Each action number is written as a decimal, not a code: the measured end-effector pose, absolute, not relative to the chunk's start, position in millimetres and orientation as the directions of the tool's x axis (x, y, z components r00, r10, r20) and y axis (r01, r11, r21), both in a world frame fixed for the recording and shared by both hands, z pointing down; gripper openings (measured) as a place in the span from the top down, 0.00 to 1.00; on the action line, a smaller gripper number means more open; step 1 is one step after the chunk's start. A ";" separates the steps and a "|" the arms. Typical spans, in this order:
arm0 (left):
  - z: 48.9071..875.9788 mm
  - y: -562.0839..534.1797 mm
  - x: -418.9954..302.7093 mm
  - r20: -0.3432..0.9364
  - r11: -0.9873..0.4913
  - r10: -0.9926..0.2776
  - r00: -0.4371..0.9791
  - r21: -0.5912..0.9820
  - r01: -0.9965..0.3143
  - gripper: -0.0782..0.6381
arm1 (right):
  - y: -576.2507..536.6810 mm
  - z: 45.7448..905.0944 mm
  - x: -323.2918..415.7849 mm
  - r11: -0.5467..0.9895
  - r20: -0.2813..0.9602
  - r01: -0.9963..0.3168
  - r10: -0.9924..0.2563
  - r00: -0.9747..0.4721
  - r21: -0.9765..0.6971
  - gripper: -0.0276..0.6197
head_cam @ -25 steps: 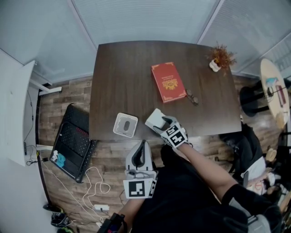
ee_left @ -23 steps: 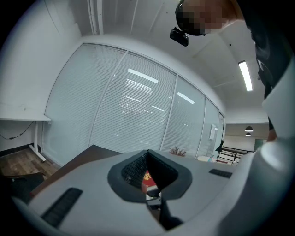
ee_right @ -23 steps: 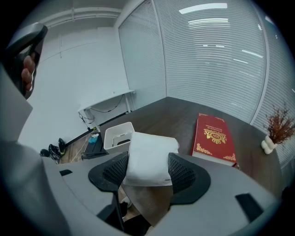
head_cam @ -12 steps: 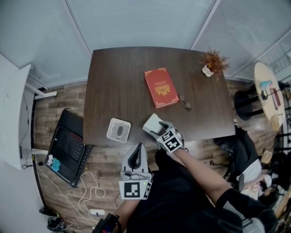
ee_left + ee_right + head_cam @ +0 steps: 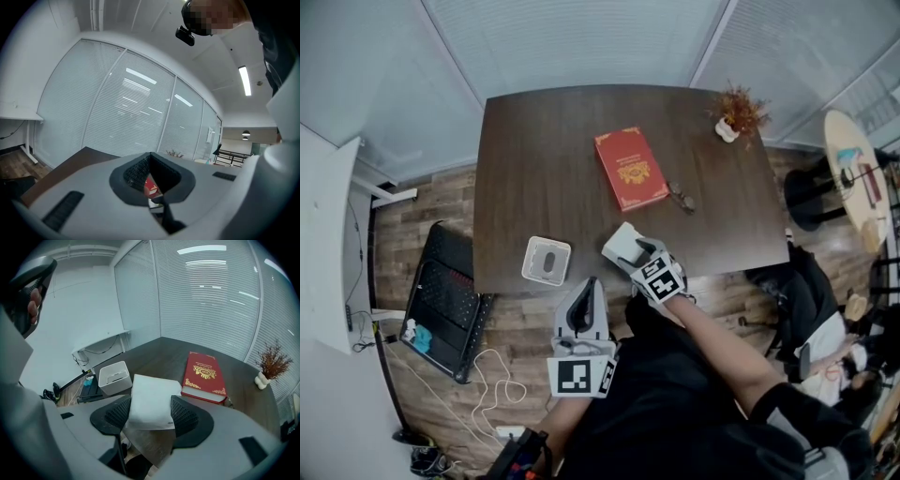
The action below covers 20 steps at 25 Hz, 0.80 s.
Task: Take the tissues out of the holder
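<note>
My right gripper [image 5: 630, 251] is shut on a white tissue pack [image 5: 622, 244] just above the near edge of the dark table [image 5: 544, 159]. In the right gripper view, the tissue pack [image 5: 152, 401] sits between the two black pads of the right gripper [image 5: 151, 412], which press on its sides. The white square holder [image 5: 547, 260] stands to the left of the pack at the table's near edge, its top open; the holder [image 5: 114, 377] lies apart from the pack. My left gripper [image 5: 587, 287] hangs below the table edge, jaws together and nothing held; the left gripper [image 5: 151, 180] points level.
A red book [image 5: 629, 168] lies mid-table with glasses [image 5: 680, 198] beside it. A small dried plant [image 5: 733, 117] stands at the far right corner. A black case [image 5: 445, 291] and cables lie on the floor at left. A round table [image 5: 858, 173] is at right.
The right gripper has carried the tissue pack a little further right, away from the holder. The left gripper has stayed in place.
</note>
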<state>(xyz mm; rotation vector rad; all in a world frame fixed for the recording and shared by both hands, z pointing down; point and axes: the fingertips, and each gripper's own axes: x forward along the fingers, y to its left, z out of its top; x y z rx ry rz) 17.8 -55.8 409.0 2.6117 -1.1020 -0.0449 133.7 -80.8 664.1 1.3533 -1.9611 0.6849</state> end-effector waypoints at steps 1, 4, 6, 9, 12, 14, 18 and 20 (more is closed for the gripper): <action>407.7 -56.9 19.2 0.085 -0.661 -0.703 0.706 0.287 -0.693 0.90 | -80.9 664.0 135.3 0.328 0.756 -0.943 -0.604 -0.253 -0.055 0.52; 409.6 -55.9 25.0 0.087 -0.672 -0.690 0.718 0.292 -0.681 0.90 | -80.2 661.6 140.3 0.312 0.753 -0.948 -0.611 -0.244 -0.054 0.52; 413.0 -54.5 26.8 0.099 -0.679 -0.678 0.728 0.297 -0.672 0.90 | -78.2 661.9 143.2 0.298 0.752 -0.953 -0.616 -0.235 -0.054 0.52; 412.8 -56.5 28.3 0.102 -0.679 -0.675 0.730 0.301 -0.670 0.90 | -75.7 665.2 146.1 0.288 0.757 -0.956 -0.613 -0.227 -0.052 0.53; 411.9 -56.9 32.1 0.101 -0.684 -0.673 0.733 0.294 -0.668 0.90 | -72.7 667.9 150.6 0.285 0.762 -0.957 -0.608 -0.222 -0.051 0.53; 413.7 -55.6 34.0 0.108 -0.689 -0.666 0.738 0.290 -0.664 0.90 | -71.0 668.9 154.9 0.277 0.764 -0.960 -0.608 -0.214 -0.048 0.53; 414.1 -55.1 38.8 0.111 -0.691 -0.663 0.741 0.291 -0.662 0.90 | -69.1 670.3 162.7 0.264 0.766 -0.964 -0.611 -0.201 -0.042 0.53; 414.0 -55.0 40.7 0.111 -0.690 -0.664 0.739 0.288 -0.663 0.90 | -67.6 671.1 163.9 0.264 0.766 -0.964 -0.611 -0.201 -0.043 0.53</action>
